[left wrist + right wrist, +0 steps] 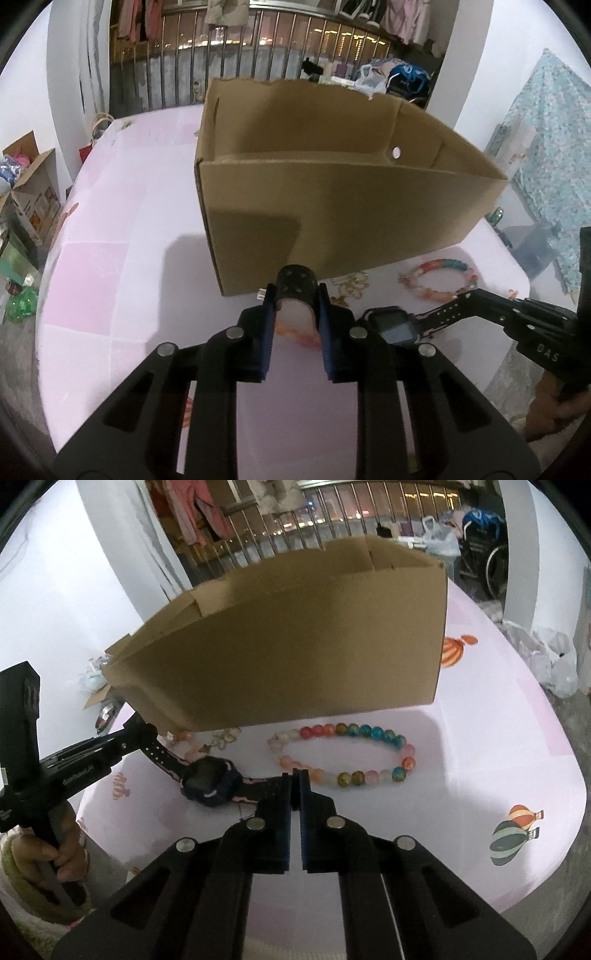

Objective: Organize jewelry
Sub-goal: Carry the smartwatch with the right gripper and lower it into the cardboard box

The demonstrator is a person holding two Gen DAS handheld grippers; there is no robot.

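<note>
A dark watch [211, 781] with a black and pink strap lies on the pink table in front of an open cardboard box [295, 653]. My left gripper [297, 295] is shut on one end of its strap [297, 286]. My right gripper [295, 775] is shut on the other strap end. The watch face also shows in the left wrist view [397, 325]. A bracelet of coloured beads [343, 755] lies flat on the table just beyond my right gripper, and shows in the left wrist view [439, 277]. Small gold and pale trinkets [221, 738] lie by the box's near wall.
The cardboard box [332, 206] stands upright in the middle of the table, close behind the jewelry. The tablecloth [480, 775] has balloon prints. Past the table edges are boxes and bags on the floor [29, 199] and a metal railing [229, 55] behind.
</note>
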